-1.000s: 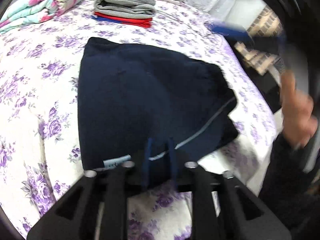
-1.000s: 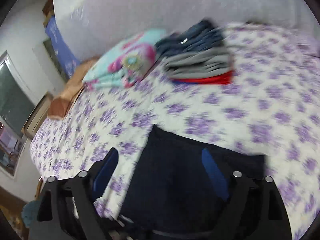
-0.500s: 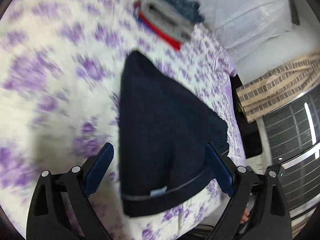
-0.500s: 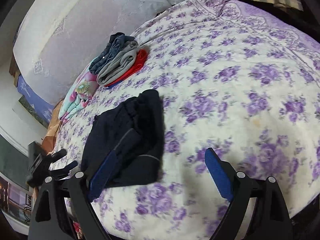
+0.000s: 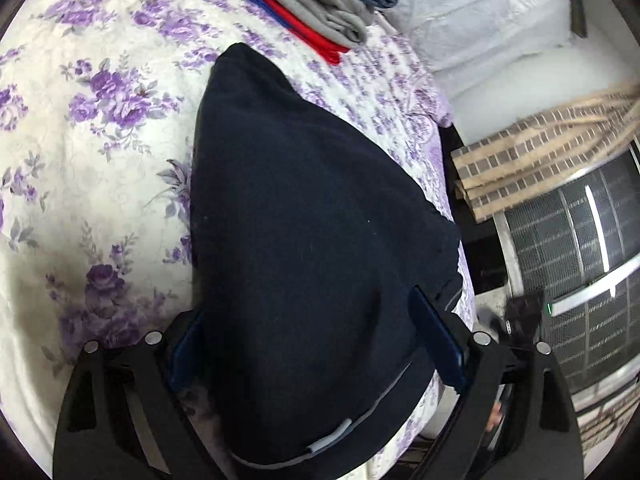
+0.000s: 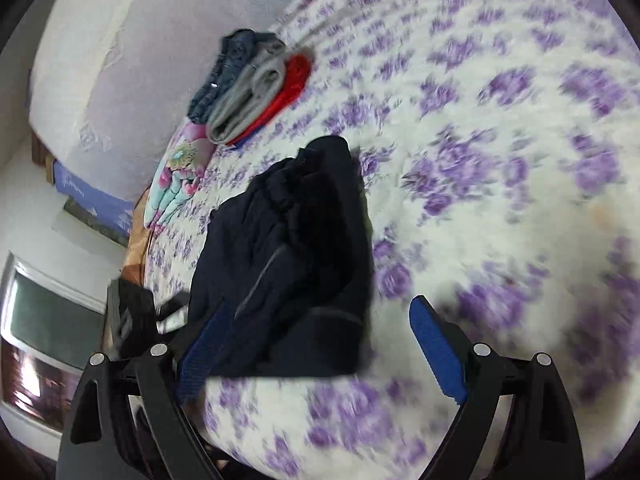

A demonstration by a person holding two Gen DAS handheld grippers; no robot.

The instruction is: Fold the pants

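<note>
Pants, navy and folded, fill the centre of our left view on the floral bedspread. Our left gripper hovers spread over their lower edge; our right gripper gapes too, pants at centre-left. Folded clothes sit at top.

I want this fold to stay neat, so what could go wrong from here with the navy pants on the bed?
The navy pants lie close to the bed's edge; a tug could slide them off. Both claws are open, left claw over the fabric, right claw beside it, so a pinch may catch only one layer. In the right wrist view the layers look bunched, so creases may set.
</note>
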